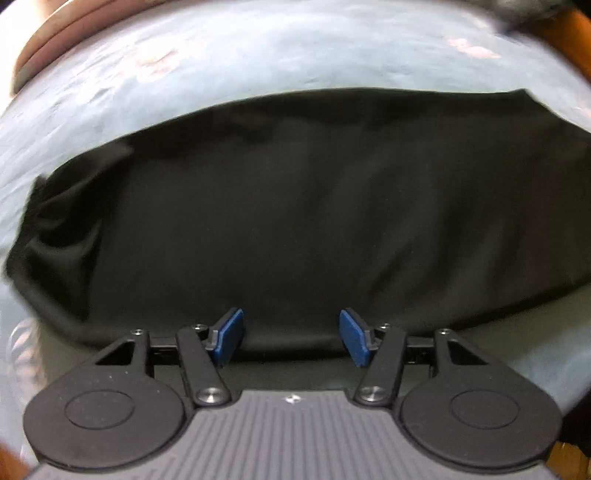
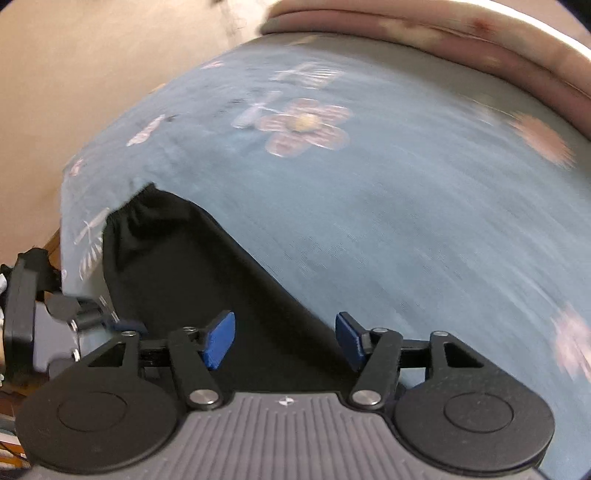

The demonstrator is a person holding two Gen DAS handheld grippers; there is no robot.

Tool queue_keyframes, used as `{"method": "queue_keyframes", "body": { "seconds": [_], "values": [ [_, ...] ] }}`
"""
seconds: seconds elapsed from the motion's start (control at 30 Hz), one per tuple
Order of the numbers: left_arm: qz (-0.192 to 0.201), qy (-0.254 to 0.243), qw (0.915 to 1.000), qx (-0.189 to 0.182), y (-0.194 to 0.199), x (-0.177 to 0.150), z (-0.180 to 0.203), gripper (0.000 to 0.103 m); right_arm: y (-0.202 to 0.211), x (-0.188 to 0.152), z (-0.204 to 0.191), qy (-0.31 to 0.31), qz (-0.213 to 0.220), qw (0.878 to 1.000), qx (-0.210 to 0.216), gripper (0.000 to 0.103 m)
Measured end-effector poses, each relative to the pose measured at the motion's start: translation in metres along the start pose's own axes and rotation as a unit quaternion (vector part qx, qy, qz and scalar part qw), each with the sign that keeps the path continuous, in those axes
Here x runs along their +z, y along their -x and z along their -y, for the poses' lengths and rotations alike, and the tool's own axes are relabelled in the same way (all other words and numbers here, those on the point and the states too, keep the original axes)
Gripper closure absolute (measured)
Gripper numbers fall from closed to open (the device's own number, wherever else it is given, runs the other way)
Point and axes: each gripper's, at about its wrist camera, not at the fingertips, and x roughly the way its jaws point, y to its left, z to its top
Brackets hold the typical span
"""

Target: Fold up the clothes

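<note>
A black garment [image 1: 295,206] lies spread flat across the light blue bed sheet [image 1: 184,66], filling the middle of the left wrist view. My left gripper [image 1: 291,336] hovers over its near edge, blue pads apart, nothing between them. In the right wrist view the same black garment [image 2: 177,266] runs from lower centre to a gathered elastic end [image 2: 136,206] at the left. My right gripper [image 2: 284,339] hangs above it, open, with only cloth far below the pads. The left gripper's body [image 2: 48,317] shows at the left edge of that view.
The blue floral sheet [image 2: 406,221] covers the bed to the right and beyond. A pinkish folded blanket or pillow [image 2: 443,33] lies along the far edge, also seen as a brown-pink roll [image 1: 66,33]. A beige wall [image 2: 92,74] stands left.
</note>
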Motion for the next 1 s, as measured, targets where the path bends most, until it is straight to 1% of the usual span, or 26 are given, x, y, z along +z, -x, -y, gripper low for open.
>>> {"method": "queue_keyframes", "body": {
  "seconds": [0.1, 0.17, 0.23, 0.3, 0.37, 0.4, 0.43, 0.47, 0.5, 0.53, 0.57, 0.6, 0.63, 0.67, 0.77, 0.83, 0.93, 1.0],
  "values": [
    [0.020, 0.011, 0.9995, 0.020, 0.023, 0.018, 0.015, 0.045, 0.029, -0.053, 0.021, -0.035, -0.008, 0.999, -0.010, 0.036],
    [0.052, -0.015, 0.9983, 0.021, 0.027, 0.035, 0.039, 0.040, 0.037, -0.090, 0.023, -0.049, -0.024, 0.998, -0.012, 0.036],
    [0.064, -0.058, 0.9960, 0.023, 0.016, 0.044, 0.064, 0.040, 0.033, -0.123, 0.017, -0.044, -0.038, 0.998, -0.025, 0.036],
    [0.063, -0.088, 0.9938, 0.023, 0.003, 0.039, 0.080, 0.040, 0.024, -0.151, 0.005, -0.038, -0.040, 0.998, -0.042, 0.036],
    [0.043, -0.098, 0.9942, 0.009, -0.014, 0.033, 0.080, 0.039, 0.013, -0.173, -0.007, -0.039, -0.039, 0.996, -0.071, 0.036],
    [0.052, -0.094, 0.9942, 0.002, -0.013, 0.029, 0.077, 0.039, 0.007, -0.181, -0.012, -0.046, -0.039, 0.995, -0.085, 0.036],
    [0.058, -0.088, 0.9944, -0.004, -0.013, 0.025, 0.072, 0.036, 0.000, -0.188, -0.015, -0.056, -0.040, 0.993, -0.093, 0.036],
    [0.049, -0.075, 0.9959, -0.010, -0.015, 0.027, 0.066, 0.035, -0.006, -0.194, -0.018, -0.067, -0.042, 0.992, -0.097, 0.036],
    [0.045, -0.062, 0.9969, -0.013, -0.013, 0.031, 0.059, 0.038, -0.013, -0.199, -0.021, -0.077, -0.045, 0.991, -0.101, 0.036],
    [0.056, -0.056, 0.9968, -0.012, -0.008, 0.035, 0.057, 0.041, -0.017, -0.204, -0.023, -0.083, -0.041, 0.990, -0.104, 0.033],
    [0.067, -0.051, 0.9964, -0.013, -0.003, 0.040, 0.054, 0.041, -0.020, -0.207, -0.026, -0.085, -0.034, 0.990, -0.106, 0.026],
    [0.083, -0.052, 0.9950, -0.018, 0.002, 0.048, 0.053, 0.040, -0.022, -0.210, -0.028, -0.087, -0.026, 0.990, -0.109, 0.021],
    [0.100, -0.053, 0.9932, -0.026, 0.005, 0.059, 0.053, 0.039, -0.025, -0.212, -0.030, -0.089, -0.021, 0.990, -0.110, 0.014],
    [0.115, -0.054, 0.9912, -0.035, 0.006, 0.070, 0.053, 0.039, -0.026, -0.214, -0.032, -0.091, -0.019, 0.990, -0.110, 0.009],
    [0.136, -0.057, 0.9871, -0.061, -0.004, 0.100, 0.062, 0.039, -0.030, -0.215, -0.035, -0.090, -0.019, 0.990, -0.111, 0.002],
    [0.141, -0.060, 0.9845, -0.085, -0.016, 0.113, 0.070, 0.039, -0.032, -0.214, -0.035, -0.096, -0.018, 0.989, -0.109, 0.000],
    [0.137, -0.049, 0.9842, -0.101, -0.038, 0.116, 0.072, 0.039, -0.034, -0.213, -0.037, -0.099, -0.016, 0.988, -0.116, 0.000],
    [0.135, -0.041, 0.9838, -0.111, -0.053, 0.119, 0.073, 0.039, -0.035, -0.214, -0.043, -0.089, -0.017, 0.988, -0.128, 0.000]
  ]
}}
